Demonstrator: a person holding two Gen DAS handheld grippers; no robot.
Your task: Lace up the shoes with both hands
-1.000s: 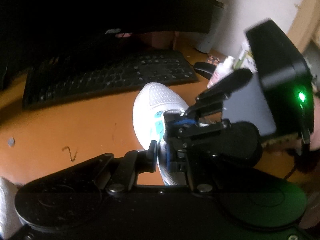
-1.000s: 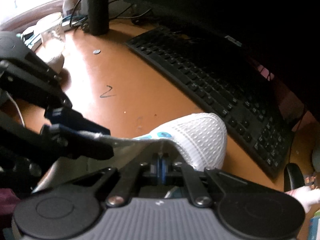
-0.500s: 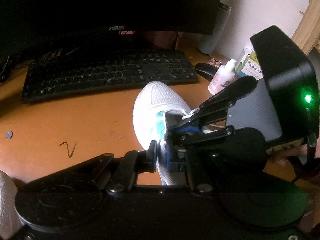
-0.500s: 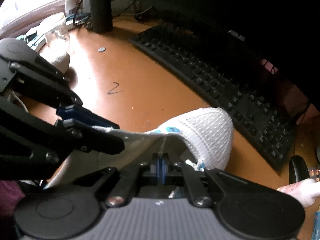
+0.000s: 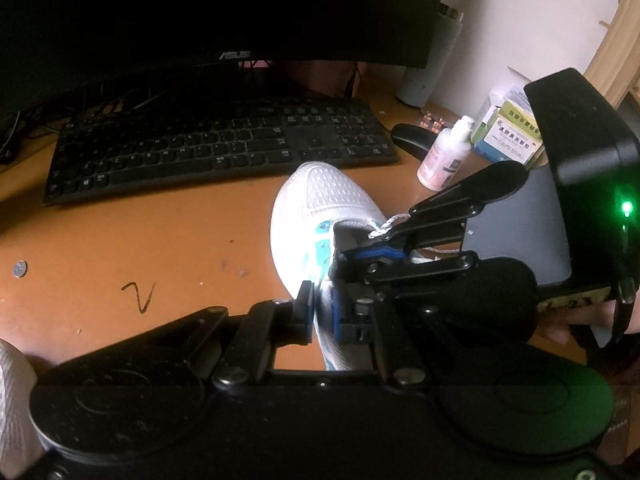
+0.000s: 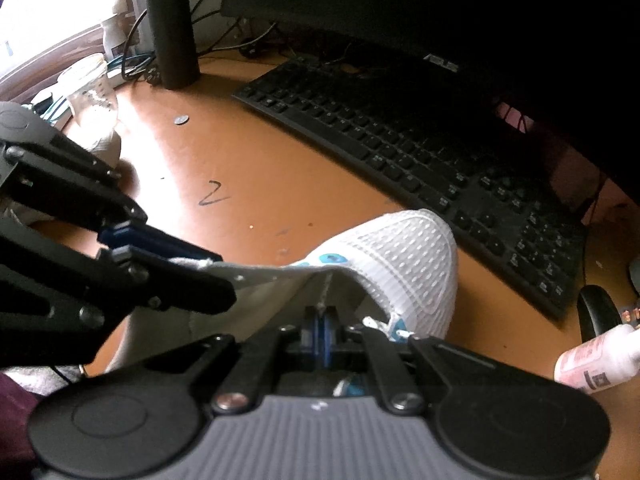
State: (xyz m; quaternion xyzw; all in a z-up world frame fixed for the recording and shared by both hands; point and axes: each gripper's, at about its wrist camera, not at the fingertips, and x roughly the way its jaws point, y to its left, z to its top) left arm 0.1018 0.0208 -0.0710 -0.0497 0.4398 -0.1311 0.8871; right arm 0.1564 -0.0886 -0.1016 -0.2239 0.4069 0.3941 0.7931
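A white mesh shoe [image 5: 328, 196] with teal eyelets lies toe-away on the orange desk [image 5: 140, 248]. My left gripper [image 5: 323, 312] is shut on the shoe's left eyelet flap, and the blue pads pinch its edge. In the right wrist view the left gripper [image 6: 216, 270] comes in from the left and holds that flap [image 6: 272, 276] stretched out. My right gripper [image 6: 321, 320] is shut on a thin white lace [image 6: 327, 284] that runs up to the flap's edge. In the left wrist view the right gripper [image 5: 360, 252] hangs over the shoe's opening, with the lace [image 5: 384, 226] showing above its finger.
A black keyboard [image 5: 220, 148] and a dark monitor [image 5: 200, 8] stand behind the shoe. A mouse [image 5: 412, 138], a pink bottle [image 5: 444, 156] and boxes [image 5: 512, 136] are at the right. A black flask [image 6: 172, 28], a glass jar [image 6: 92, 92] and a coin [image 6: 181, 120] are at the far left.
The right gripper has rolled slightly, and a short length of lace now shows above its finger. The left gripper keeps its hold on the flap. The shoe has not moved.
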